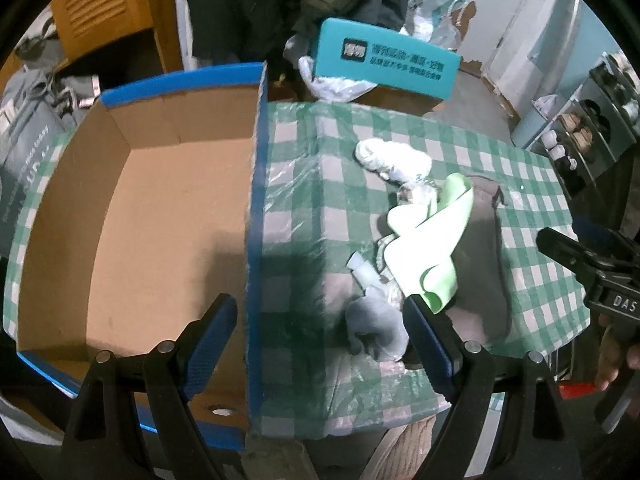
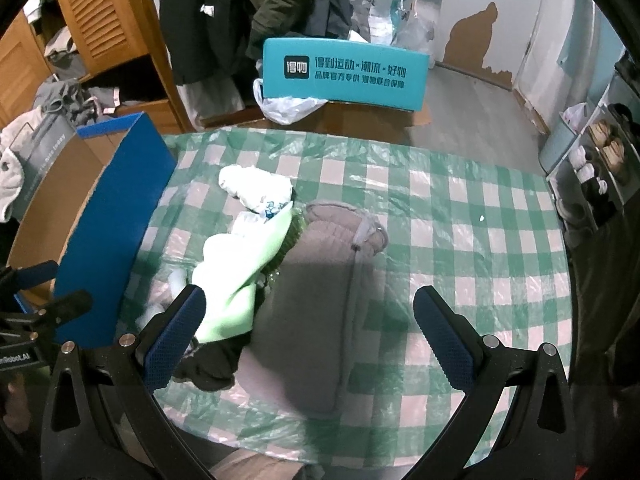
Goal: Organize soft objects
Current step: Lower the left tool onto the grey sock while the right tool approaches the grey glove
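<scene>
Soft pile sits mid-surface on the green-and-white checked plastic cloth (image 2: 460, 216): pale green fleece cloth (image 2: 240, 272) draped over a long grey padded garment (image 2: 316, 300), white bundled sock roll (image 2: 256, 188) at the far end, grey knit piece (image 1: 376, 328) at the near end; its long axis runs away from me, and the empty blue-edged cardboard box (image 1: 160, 216) lies to its left. My left tongs (image 1: 320, 336) are wide open, empty, straddling the box wall with the grey knit just inside the right finger. Right tongs (image 2: 308, 336) are also open and empty, over the garment, so I judge right nearer.
</scene>
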Tool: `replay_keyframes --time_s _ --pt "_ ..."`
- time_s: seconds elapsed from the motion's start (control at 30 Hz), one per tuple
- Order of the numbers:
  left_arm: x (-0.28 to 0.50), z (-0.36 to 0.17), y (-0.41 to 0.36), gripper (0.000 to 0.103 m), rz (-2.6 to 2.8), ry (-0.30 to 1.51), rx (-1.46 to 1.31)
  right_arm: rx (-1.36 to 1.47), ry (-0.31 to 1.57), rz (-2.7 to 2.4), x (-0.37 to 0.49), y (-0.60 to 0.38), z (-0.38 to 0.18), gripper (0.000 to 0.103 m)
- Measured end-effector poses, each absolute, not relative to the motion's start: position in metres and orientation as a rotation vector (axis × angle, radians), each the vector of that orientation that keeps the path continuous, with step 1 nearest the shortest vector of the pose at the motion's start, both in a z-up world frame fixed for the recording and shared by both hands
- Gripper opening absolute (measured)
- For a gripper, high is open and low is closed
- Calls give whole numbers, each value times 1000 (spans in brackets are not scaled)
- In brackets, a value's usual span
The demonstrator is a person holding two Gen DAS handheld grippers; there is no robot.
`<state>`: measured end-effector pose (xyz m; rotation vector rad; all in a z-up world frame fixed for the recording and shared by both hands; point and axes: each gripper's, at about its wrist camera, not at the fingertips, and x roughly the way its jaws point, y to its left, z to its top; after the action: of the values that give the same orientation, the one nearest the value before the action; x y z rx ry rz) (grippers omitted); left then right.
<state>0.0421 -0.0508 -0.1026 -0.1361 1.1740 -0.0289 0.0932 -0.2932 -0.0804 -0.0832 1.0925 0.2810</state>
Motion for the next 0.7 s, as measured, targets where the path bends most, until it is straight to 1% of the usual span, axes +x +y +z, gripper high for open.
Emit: replay_keyframes --time_s 0.23,0.47,0.7 --pt "40 -99 -48 86 -24 1158 -151 -96 1104 285 95 -289 -86 102" --pt "38 -86 -61 86 -71 1123 -151 -107 1124 277 99 -288 -95 102" --pt "34 -84 -84 86 -132 1116 -146 -104 1155 264 105 -288 -109 102"
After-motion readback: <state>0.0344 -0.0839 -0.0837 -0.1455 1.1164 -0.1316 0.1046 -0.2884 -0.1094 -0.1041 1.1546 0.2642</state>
